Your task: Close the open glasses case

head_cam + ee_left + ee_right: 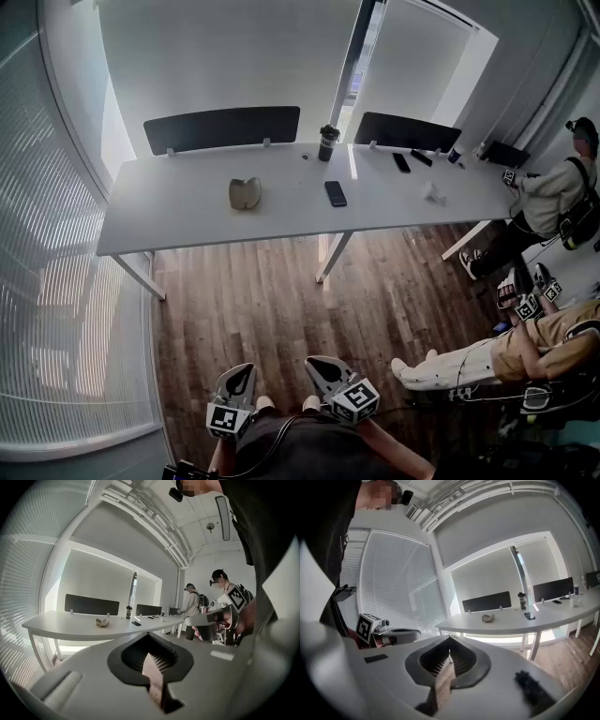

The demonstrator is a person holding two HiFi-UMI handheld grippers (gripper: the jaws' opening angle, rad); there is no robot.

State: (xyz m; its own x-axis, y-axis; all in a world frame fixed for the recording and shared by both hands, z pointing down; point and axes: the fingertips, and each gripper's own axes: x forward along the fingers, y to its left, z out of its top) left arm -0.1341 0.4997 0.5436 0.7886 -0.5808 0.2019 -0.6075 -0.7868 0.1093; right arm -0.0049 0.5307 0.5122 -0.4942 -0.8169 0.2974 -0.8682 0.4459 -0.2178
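- the open glasses case [245, 193] lay on the long white tabletop [187, 220], left of its middle, its two beige halves spread apart.
- a dark phone [336, 193] lay flat to the right of the case, apart from it; a dark tumbler [328, 142] stood upright farther back, near the far edge.
- two dark divider panels [222, 128] stood along the far edge of the tabletop.
- the left gripper [239, 379] was held low at the near side, over the wooden floor [281, 309] and well apart from the tabletop; its jaws were pressed together with nothing between them, only a thin slit of floor showing in the left gripper view.
- the right gripper [327, 372] was just beside the left one, likewise clenched on nothing and well short of the case.
- in the left gripper view the case [102, 621] sat small and far off on the tabletop, with the phone [136, 623] to its right.
- in the right gripper view the case [488, 617] appeared beyond the closed jaws, left of the tumbler [522, 600].
- at the right, one person [553, 192] sat by the end of the tabletop and another person [497, 352] sat nearer, legs stretched over the floor.
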